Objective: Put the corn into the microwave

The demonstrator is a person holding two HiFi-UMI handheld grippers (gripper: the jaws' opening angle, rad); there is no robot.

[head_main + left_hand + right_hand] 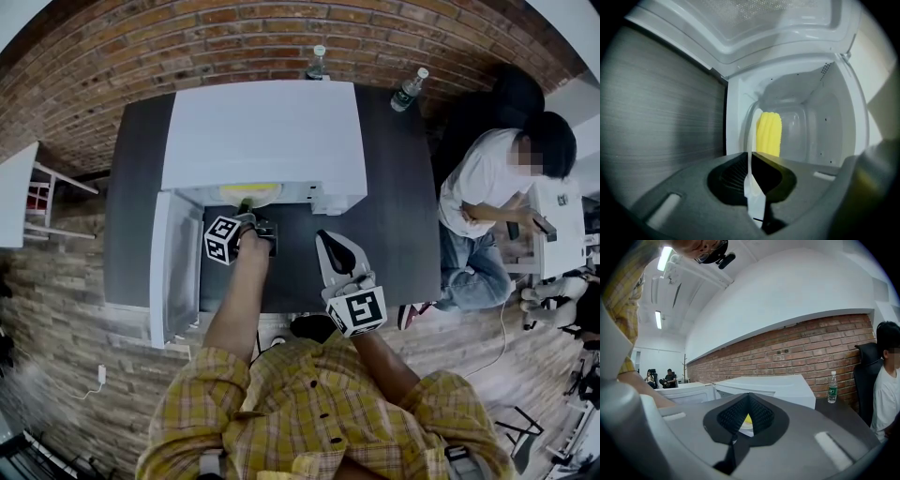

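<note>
The white microwave (262, 131) stands on a dark table (398, 225) with its door (173, 267) swung open to the left. My left gripper (246, 208) is at the oven's mouth, rolled on its side and shut on the rim of a white plate (749, 183). A yellow corn cob (768, 133) lies on that plate, inside the white cavity (815, 122). The left gripper (751, 161) pinches the plate edge-on. My right gripper (323, 240) hangs over the table in front of the oven, shut and empty. In its own view the right gripper (749, 397) faces the microwave (773, 386).
Two water bottles (318, 62) (409, 90) stand at the table's back edge by the brick wall. A seated person (487, 187) is just right of the table. The open door's perforated window (778, 14) and the table top (661, 126) border the cavity opening.
</note>
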